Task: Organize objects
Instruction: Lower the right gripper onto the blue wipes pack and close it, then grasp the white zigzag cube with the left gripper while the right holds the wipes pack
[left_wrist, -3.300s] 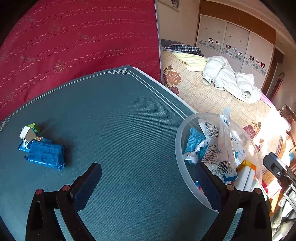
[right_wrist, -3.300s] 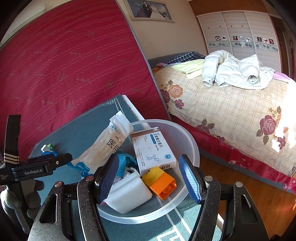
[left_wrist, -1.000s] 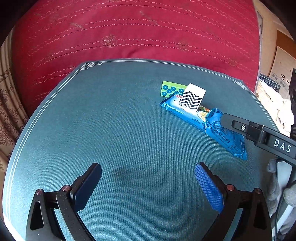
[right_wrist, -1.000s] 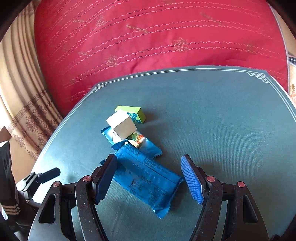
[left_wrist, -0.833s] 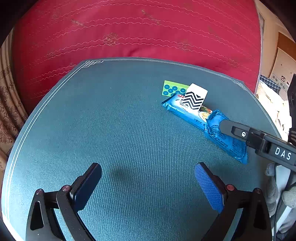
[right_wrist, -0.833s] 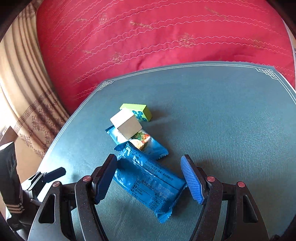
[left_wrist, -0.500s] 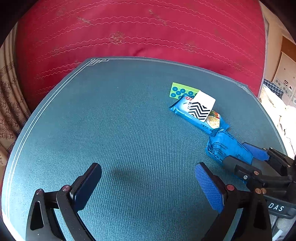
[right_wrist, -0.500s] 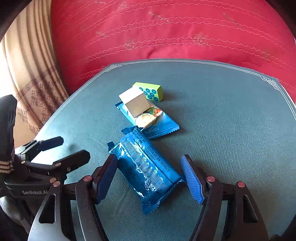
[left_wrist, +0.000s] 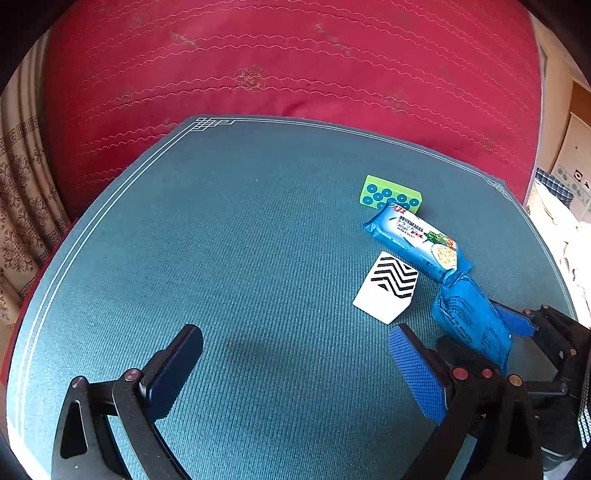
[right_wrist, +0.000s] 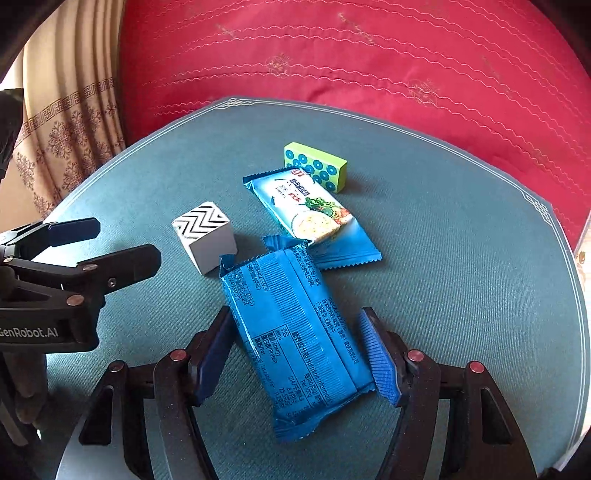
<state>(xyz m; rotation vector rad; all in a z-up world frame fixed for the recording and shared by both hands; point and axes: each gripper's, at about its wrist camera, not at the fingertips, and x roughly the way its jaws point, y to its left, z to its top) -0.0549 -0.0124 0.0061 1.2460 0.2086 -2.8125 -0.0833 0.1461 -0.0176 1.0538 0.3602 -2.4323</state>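
Note:
A dark blue snack packet (right_wrist: 295, 332) lies on the teal table (right_wrist: 461, 258), between the fingers of my right gripper (right_wrist: 299, 354); the jaws are wide and straddle it, apart from its sides. It also shows in the left wrist view (left_wrist: 472, 325). A light blue biscuit packet (right_wrist: 310, 214), a white block with black zigzags (right_wrist: 205, 236) and a green tile with blue dots (right_wrist: 316, 166) lie just beyond. My left gripper (left_wrist: 295, 369) is open and empty over bare table, left of the white block (left_wrist: 388, 291).
A red quilted mattress (left_wrist: 277, 66) stands behind the table. A patterned curtain (right_wrist: 62, 122) hangs at the left. The table's edge (right_wrist: 569, 295) runs close on the right in the right wrist view.
My right gripper has moved forward so the dark blue packet now lies between its fingers. The white block has come off the biscuit packet onto the table. The left gripper has shifted slightly.

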